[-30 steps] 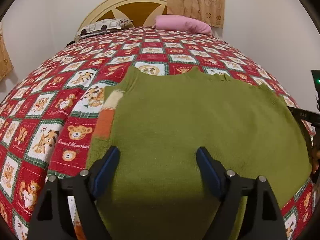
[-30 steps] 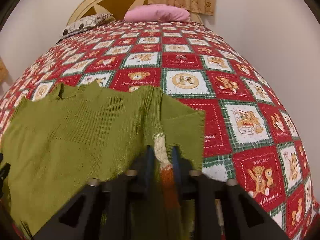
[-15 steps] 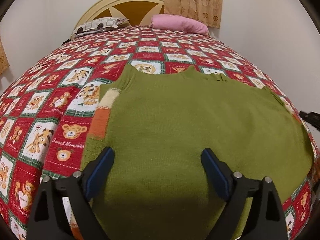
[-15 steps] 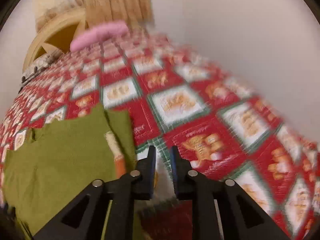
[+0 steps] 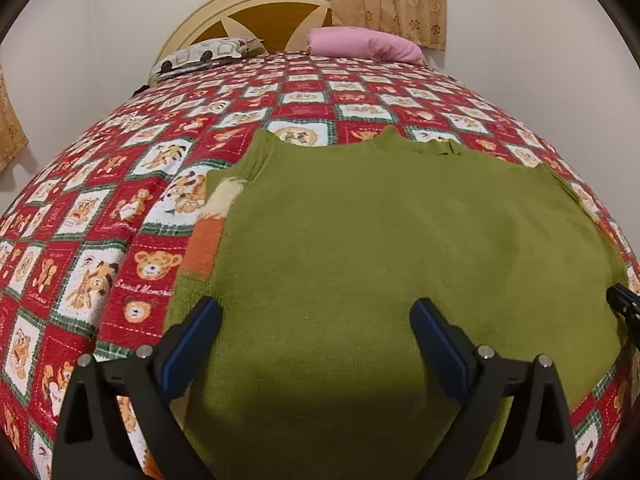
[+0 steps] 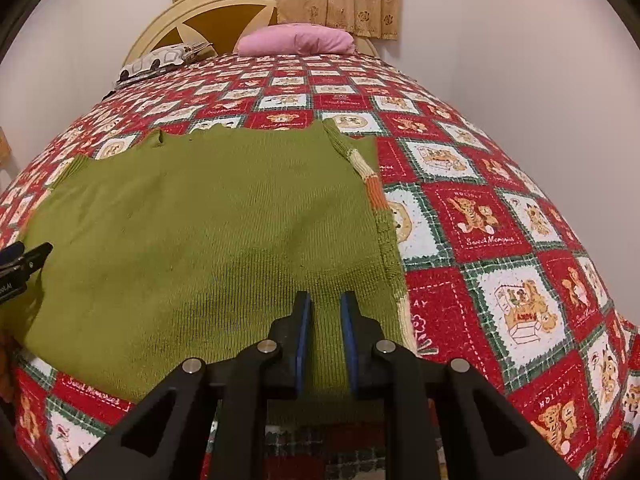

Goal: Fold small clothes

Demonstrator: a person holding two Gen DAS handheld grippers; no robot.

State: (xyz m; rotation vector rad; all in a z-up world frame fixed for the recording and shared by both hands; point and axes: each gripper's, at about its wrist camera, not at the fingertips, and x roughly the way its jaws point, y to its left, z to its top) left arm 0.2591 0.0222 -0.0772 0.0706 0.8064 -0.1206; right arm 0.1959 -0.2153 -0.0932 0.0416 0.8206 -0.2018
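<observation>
Right now your left gripper [image 5: 316, 320] hangs low over the near part of the green sweater [image 5: 400, 248], pointing up the bed toward the headboard [image 5: 256, 4]; its blue pads [image 5: 192, 340] stand wide apart with nothing between them. Your right gripper [image 6: 325, 312] sits level at the sweater's near edge, close to its right side; its pads are drawn nearly together, a narrow gap showing knit between them, though whether they pinch the fabric I cannot tell. The sweater lies flat on the red teddy-bear quilt [image 6: 500, 240]; a striped sleeve [image 5: 208, 232] peeks from under its left edge, and another sleeve runs down its right edge; a pink pillow [image 6: 296, 40] rests by the headboard.
</observation>
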